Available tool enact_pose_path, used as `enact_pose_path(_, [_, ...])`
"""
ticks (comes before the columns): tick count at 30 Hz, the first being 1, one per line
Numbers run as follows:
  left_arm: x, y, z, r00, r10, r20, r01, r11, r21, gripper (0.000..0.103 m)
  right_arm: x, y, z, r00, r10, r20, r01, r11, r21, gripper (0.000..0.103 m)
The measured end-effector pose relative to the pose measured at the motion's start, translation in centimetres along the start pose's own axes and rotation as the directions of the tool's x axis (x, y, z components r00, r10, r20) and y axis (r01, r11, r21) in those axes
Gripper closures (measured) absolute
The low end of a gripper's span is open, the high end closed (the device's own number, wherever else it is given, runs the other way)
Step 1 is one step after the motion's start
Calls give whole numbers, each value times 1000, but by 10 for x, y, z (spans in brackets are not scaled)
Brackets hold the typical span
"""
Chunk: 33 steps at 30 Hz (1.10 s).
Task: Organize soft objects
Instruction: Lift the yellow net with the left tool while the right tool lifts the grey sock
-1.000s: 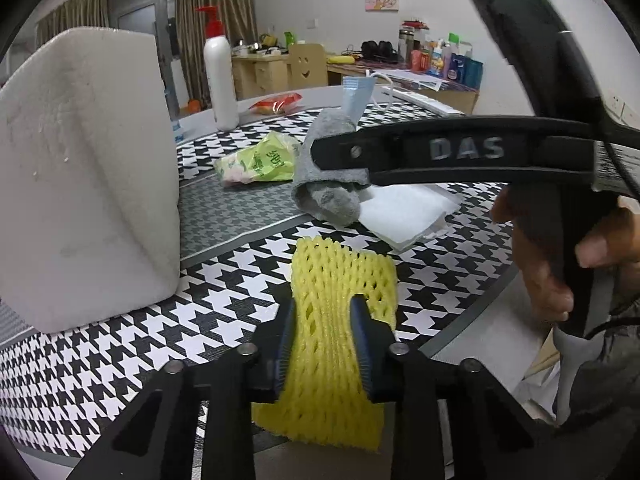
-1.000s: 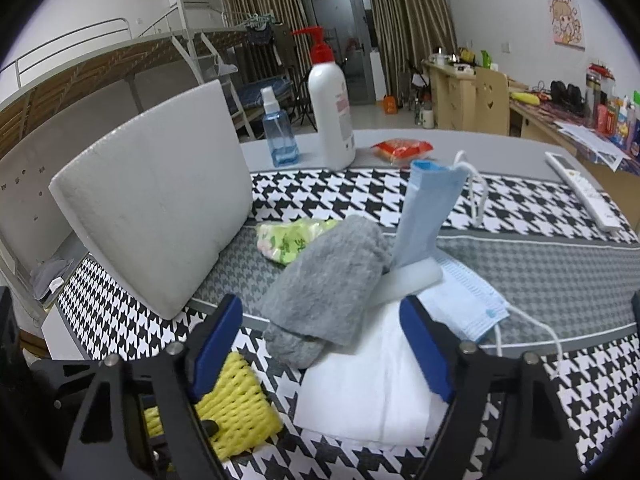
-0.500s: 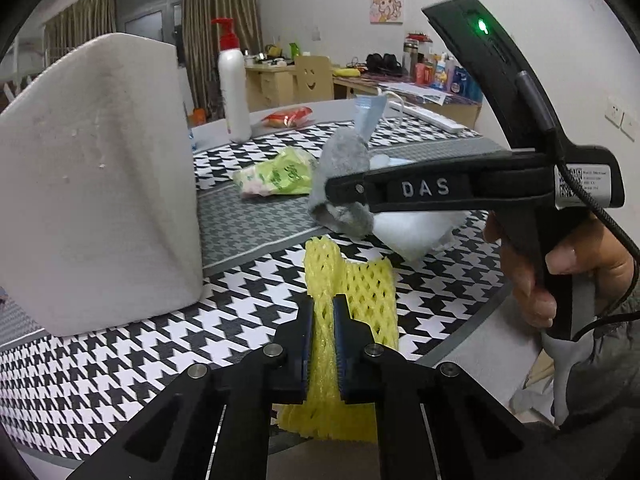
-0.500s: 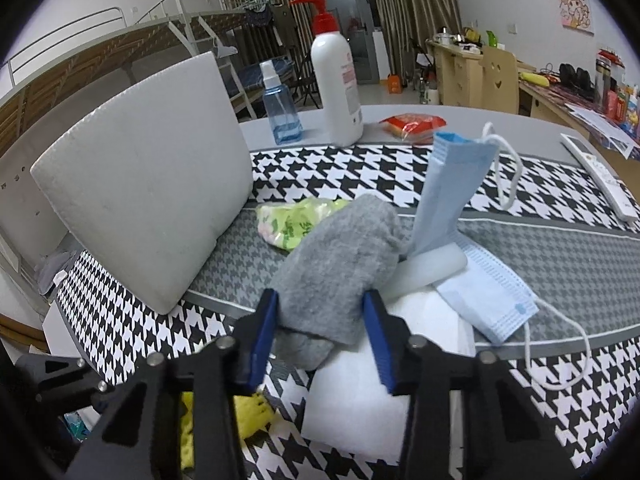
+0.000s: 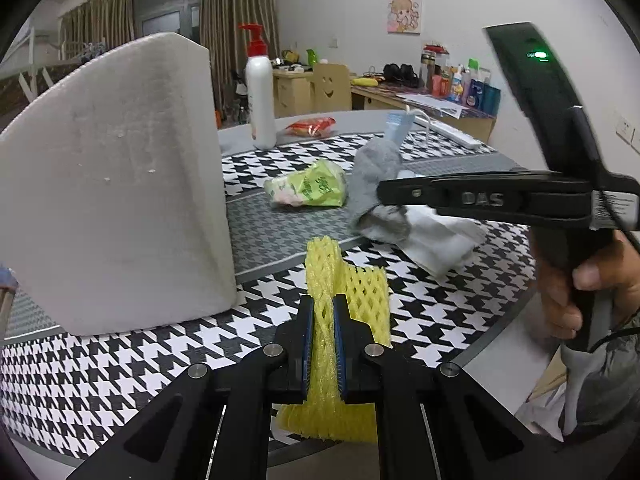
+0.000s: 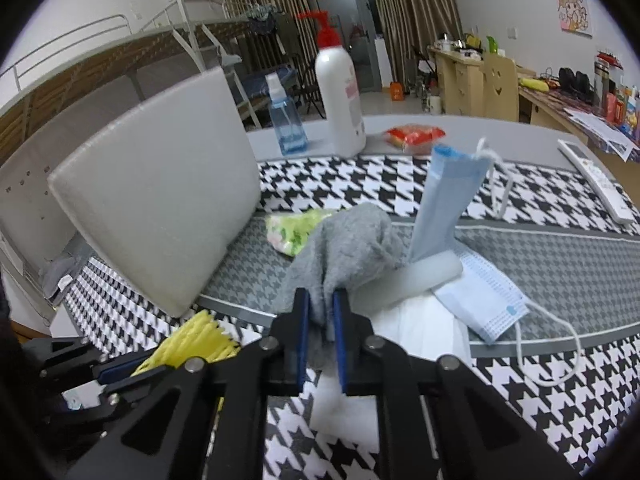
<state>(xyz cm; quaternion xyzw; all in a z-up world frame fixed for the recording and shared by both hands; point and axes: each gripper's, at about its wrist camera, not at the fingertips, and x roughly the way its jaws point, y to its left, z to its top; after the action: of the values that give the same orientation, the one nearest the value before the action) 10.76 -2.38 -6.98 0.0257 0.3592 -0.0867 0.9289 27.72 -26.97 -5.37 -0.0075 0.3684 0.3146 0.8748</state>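
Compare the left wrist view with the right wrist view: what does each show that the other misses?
Only the left wrist view shows the person's hand holding the right gripper's handle. Only the right wrist view shows the blue spray bottle and the blue face masks. Both show the left gripper shut on the yellow foam net, and the right gripper closing on the grey cloth.

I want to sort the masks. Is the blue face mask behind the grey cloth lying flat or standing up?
Standing up. The blue face mask rises upright behind the grey cloth; a second mask lies flat beside it.
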Motion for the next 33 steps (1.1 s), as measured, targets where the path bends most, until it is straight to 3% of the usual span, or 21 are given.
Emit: enact_pose_path(33, [-58, 4, 22, 981, 74, 179, -76, 997, 7, 93, -84, 21, -7, 980, -23, 198, 27, 999, -20, 88])
